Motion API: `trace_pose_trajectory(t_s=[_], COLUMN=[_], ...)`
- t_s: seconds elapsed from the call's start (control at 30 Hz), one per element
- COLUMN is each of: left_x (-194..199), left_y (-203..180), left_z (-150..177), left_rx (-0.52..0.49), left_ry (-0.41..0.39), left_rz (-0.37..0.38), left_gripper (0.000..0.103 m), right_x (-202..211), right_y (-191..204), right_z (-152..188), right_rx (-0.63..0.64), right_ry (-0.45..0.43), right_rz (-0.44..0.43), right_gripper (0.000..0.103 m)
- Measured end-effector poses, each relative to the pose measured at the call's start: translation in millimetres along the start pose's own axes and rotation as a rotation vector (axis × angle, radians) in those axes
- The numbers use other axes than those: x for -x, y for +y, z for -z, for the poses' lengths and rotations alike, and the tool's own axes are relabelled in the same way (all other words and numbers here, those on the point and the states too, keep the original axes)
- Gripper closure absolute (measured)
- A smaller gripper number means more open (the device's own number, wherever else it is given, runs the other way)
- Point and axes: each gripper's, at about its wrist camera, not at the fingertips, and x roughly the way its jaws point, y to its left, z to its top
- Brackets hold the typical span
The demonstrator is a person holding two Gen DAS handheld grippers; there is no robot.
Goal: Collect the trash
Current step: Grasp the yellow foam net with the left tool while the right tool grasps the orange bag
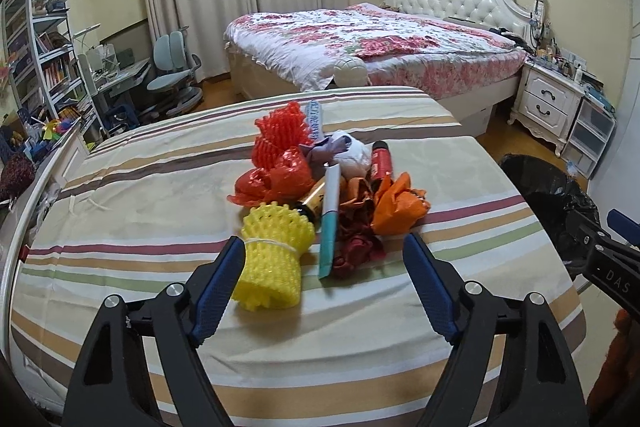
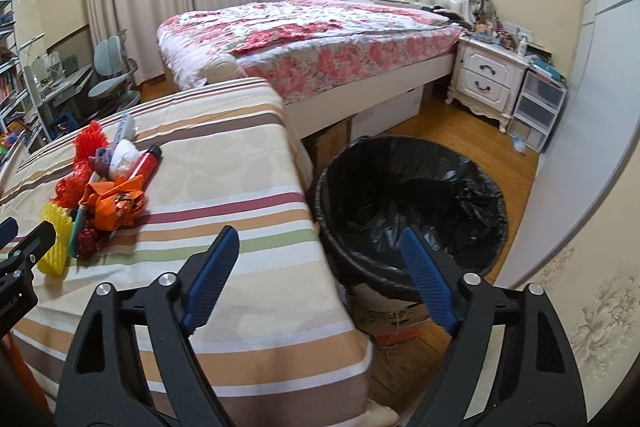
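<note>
A heap of trash (image 1: 332,187) lies near the middle of the striped surface (image 1: 160,187). The left gripper (image 1: 324,255) hovers just before it, fingers (image 1: 224,279) spread wide with nothing between them; the left one stands just beside the yellow foam net (image 1: 272,251). The right gripper (image 2: 320,259), fingers likewise wide and empty, hangs over the surface's edge, facing the black-lined bin (image 2: 408,195) on the floor beside it. The net looks light, soft and springy, so a grip across its tied waist should hold. The crumpled orange wrapper (image 1: 400,203) would crush readily. The teal-capped tube (image 1: 330,223) and red canister (image 1: 380,159) appear stiffer and smoother, best taken mid-body.
</note>
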Motion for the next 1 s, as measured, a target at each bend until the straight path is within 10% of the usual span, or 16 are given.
trace_pose_trajectory(t_s=[0.7,1.0], left_x=[-45.3,-49.1], left_y=[53.3,63.5], left_z=[6.5,12.6], left_rx=[0.070,0.083], left_ry=[0.115,0.154], left_rz=[-0.003,0.112], left_gripper=[0.025,0.058], right_x=[-30.2,-34.6], right_y=[52.8,73.8], right_z=[-11.8,-16.0], right_rx=[0.100,0.135], right_ry=[0.065,0.076], right_rz=[-0.056,-0.076], right_gripper=[0.025,0.025])
